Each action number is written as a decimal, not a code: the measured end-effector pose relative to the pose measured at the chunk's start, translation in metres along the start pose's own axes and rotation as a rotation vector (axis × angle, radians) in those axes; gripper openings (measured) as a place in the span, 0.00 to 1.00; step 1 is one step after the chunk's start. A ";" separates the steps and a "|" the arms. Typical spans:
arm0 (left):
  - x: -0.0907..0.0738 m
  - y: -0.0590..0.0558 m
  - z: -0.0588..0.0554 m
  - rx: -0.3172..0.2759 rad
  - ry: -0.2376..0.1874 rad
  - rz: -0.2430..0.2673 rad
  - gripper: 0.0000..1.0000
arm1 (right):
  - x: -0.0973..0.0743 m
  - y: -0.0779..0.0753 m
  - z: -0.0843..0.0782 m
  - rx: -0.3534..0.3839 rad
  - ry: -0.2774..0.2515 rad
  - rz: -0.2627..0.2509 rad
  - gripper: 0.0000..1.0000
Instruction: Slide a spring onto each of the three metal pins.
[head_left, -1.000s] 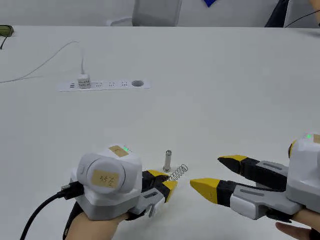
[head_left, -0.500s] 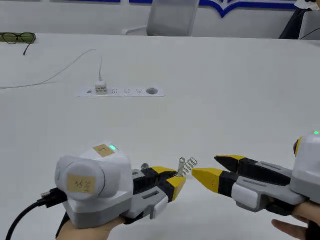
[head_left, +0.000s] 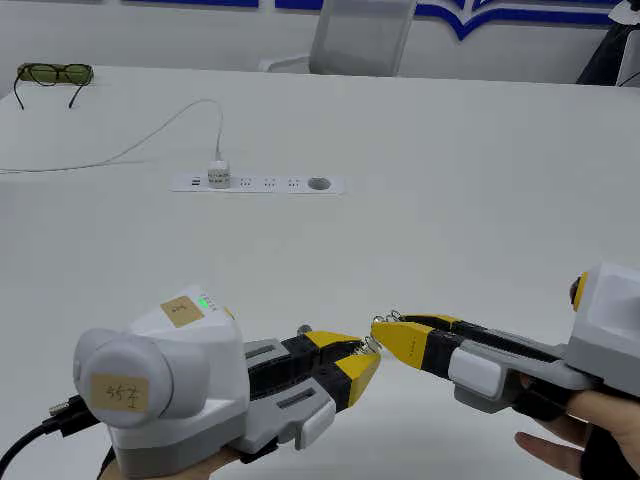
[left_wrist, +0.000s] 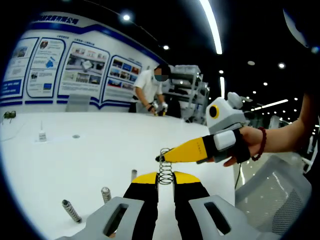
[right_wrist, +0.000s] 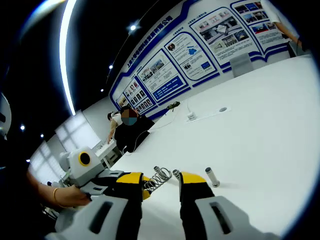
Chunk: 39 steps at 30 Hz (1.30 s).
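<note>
White bench (head_left: 420, 180): spring (left_wrist: 165, 169) pinched in left tongs (left_wrist: 166, 177), top between right tongs (right_wrist: 161, 178).

Colours on my feed: left gripper (head_left: 368, 352) and right gripper (head_left: 388, 324) match, with yellow tips on black jaws and pale grey-white bodies. The left has tan stickers and a green light. Spring (left_wrist: 165, 172) and pin (right_wrist: 212, 176) are shiny silver. Table (head_left: 450, 200) is plain white, glasses (head_left: 55, 74) dark green.
</note>
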<state>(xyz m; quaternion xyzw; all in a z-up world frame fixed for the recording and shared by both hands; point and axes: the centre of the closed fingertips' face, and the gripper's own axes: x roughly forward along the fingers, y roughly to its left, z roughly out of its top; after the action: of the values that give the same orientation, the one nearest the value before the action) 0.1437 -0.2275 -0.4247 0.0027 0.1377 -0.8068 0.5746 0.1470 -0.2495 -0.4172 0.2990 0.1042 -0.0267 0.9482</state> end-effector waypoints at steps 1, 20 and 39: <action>-0.001 -0.001 0.001 -0.002 -0.005 -0.004 0.10 | 0.001 0.002 0.000 0.014 -0.001 0.010 0.28; -0.015 -0.003 0.018 -0.056 -0.084 -0.016 0.10 | 0.011 0.031 0.007 0.138 -0.059 0.148 0.12; -0.018 0.002 0.014 0.010 -0.012 0.027 0.13 | 0.013 0.034 0.015 0.081 -0.080 0.140 0.11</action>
<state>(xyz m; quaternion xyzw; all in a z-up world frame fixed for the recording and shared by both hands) 0.1540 -0.2149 -0.4092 0.0024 0.1303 -0.7996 0.5862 0.1662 -0.2302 -0.3889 0.3425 0.0441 0.0237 0.9382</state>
